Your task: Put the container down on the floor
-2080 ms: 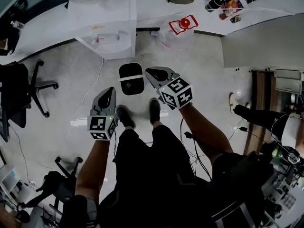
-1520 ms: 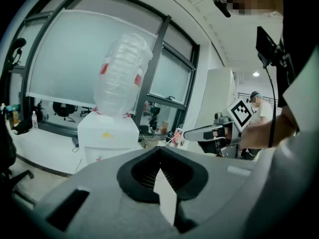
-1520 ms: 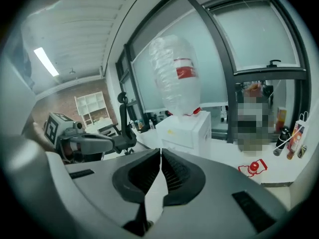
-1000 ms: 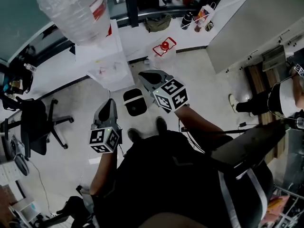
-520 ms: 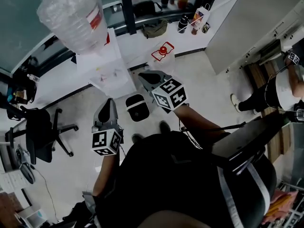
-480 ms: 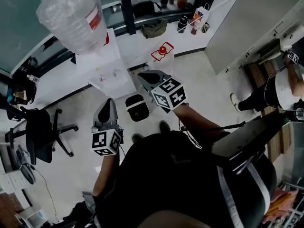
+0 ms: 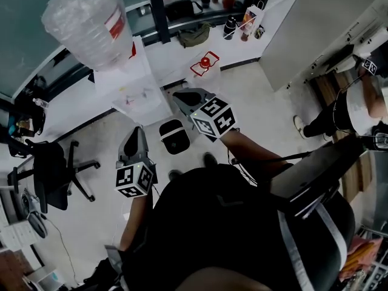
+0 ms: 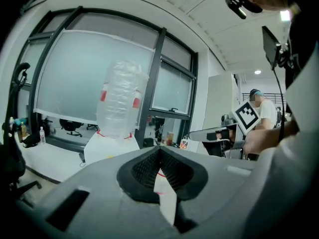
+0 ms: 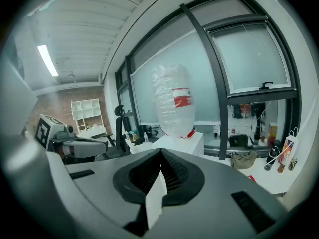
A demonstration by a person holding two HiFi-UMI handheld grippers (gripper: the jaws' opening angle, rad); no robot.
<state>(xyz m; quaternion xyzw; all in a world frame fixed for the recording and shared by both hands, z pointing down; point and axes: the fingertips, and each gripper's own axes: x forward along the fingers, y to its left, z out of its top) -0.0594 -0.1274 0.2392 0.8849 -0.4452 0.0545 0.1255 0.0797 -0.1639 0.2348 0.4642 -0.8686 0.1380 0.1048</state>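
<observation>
Both tools are empty, jaws pressed fully together. The left gripper (image 8: pixel 160 154) view and the right gripper (image 9: pixel 160 157) view each show the ribbed pads meeting in a closed seam with nothing between them.

Only the head view shows the black container (image 7: pixel 174 136) — it sits on the pale floor (image 7: pixel 248 96), a white band across its top, just ahead of the person's shoes (image 7: pixel 209 160). It is apart from both grippers and lies between them in that picture. The same view alone shows a clear jug with a red cap (image 7: pixel 206 62) on the floor beyond the container, and a black office chair (image 7: pixel 51 168) off to the left.

The gripper views look out across the room instead. Both catch the large clear water bottle (image 8: pixel 121 103) upturned on its white dispenser (image 8: pixel 110 144) before tall windows. The left gripper view adds the right gripper's marker cube (image 8: pixel 247 116) at its right edge, with another person standing beyond. The right gripper view alone shows a white shelf unit (image 9: pixel 89 111) against a brick wall — and an olive bag (image 9: pixel 242 158) by the window.
</observation>
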